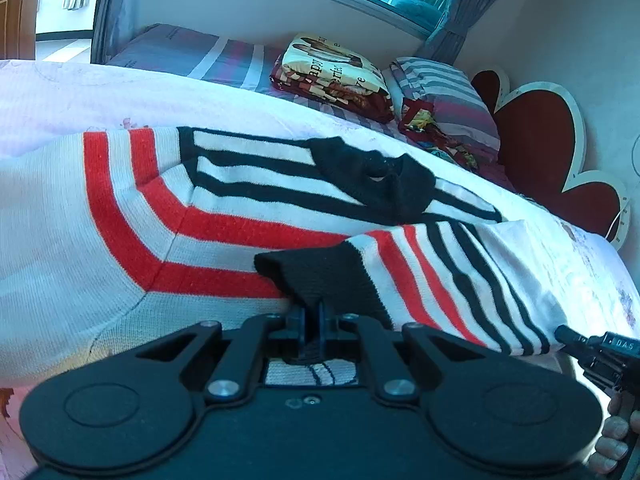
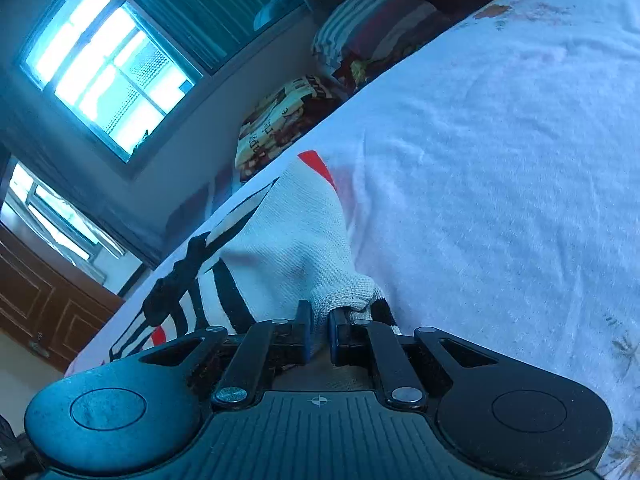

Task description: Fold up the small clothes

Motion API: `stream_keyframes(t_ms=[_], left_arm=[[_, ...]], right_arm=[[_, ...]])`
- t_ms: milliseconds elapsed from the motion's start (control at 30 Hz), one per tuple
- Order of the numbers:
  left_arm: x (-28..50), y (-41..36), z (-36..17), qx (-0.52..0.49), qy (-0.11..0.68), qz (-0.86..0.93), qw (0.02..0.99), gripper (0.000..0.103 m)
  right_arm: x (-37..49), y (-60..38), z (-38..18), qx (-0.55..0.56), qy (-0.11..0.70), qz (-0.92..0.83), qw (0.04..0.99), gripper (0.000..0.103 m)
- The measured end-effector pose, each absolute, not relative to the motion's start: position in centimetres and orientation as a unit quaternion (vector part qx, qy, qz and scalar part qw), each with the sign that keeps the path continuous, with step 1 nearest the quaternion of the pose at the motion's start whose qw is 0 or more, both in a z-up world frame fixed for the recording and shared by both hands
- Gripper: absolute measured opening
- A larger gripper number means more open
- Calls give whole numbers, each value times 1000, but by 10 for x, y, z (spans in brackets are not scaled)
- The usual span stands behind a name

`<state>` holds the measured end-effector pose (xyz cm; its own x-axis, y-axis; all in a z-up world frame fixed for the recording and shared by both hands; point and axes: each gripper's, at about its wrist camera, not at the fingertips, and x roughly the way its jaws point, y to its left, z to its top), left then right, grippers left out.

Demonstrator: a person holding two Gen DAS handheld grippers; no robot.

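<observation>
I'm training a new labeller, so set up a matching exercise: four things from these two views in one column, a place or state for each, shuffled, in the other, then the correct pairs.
Things:
1. left gripper
2. right gripper
3. striped pillow
4. printed folded blanket

Places or states:
A. lies against the red heart-shaped headboard
B. shut on the sweater's black cuff
C. lies beyond the sweater, left of the striped pillow
D. shut on a white knit edge of the sweater

Pairs: 1-B, 2-D, 3-A, 4-C
</observation>
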<state>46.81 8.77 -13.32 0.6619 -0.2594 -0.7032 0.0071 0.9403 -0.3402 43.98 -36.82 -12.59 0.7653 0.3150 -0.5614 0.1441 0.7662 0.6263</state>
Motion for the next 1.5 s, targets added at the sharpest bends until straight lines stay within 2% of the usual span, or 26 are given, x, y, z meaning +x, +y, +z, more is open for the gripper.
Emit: stream_keyframes(t_ms=[167, 300, 433, 500, 567, 600, 733, 900, 933, 1033, 1100, 1200, 1300, 1433, 1500], left_arm=[[464, 83, -127, -147, 412, -75, 896, 6], [466, 78, -138, -121, 417, -69, 898, 6], [467, 75, -140, -100, 415, -71, 902, 7], [465, 76, -137, -88, 420, -73, 900, 16], [455, 79, -127, -62, 402, -37, 913, 47], [444, 78, -117, -38, 374, -7, 927, 52], [439, 38, -97, 4, 334, -52, 941, 51], [464, -18, -127, 22, 369, -95, 924, 59], [469, -17, -139, 22, 385, -82, 919, 58], [462, 5, -141, -25, 377, -55, 924, 55], [459, 8, -129, -33, 353, -31, 934, 56], [475, -7, -122, -31, 344, -39, 938, 56], [494, -32, -129, -13, 350, -44, 936, 58], [513, -44, -147, 9, 360, -15, 933, 64], [515, -40, -149, 15, 355, 3, 935, 69]], right_arm=[[431, -372, -114, 329, 324, 53, 886, 8], [438, -366, -130, 317, 356, 46, 878, 8], [438, -363, -131, 306, 354, 57, 882, 8], [433, -367, -125, 304, 367, 65, 877, 8], [416, -373, -109, 287, 344, 65, 892, 8], [410, -374, -100, 271, 331, 65, 902, 8], [426, -361, -90, 210, 331, 82, 917, 8], [457, -333, -111, 127, 351, 105, 922, 8], [460, -336, -119, 125, 362, 99, 918, 0], [455, -351, -117, 146, 355, 112, 917, 0], [457, -352, -106, 131, 325, 125, 928, 0], [491, -352, -105, 138, 330, 135, 924, 0], [527, -335, -109, 99, 330, 172, 923, 0], [566, -328, -129, 45, 332, 178, 925, 0], [586, -350, -137, 85, 334, 173, 923, 0]])
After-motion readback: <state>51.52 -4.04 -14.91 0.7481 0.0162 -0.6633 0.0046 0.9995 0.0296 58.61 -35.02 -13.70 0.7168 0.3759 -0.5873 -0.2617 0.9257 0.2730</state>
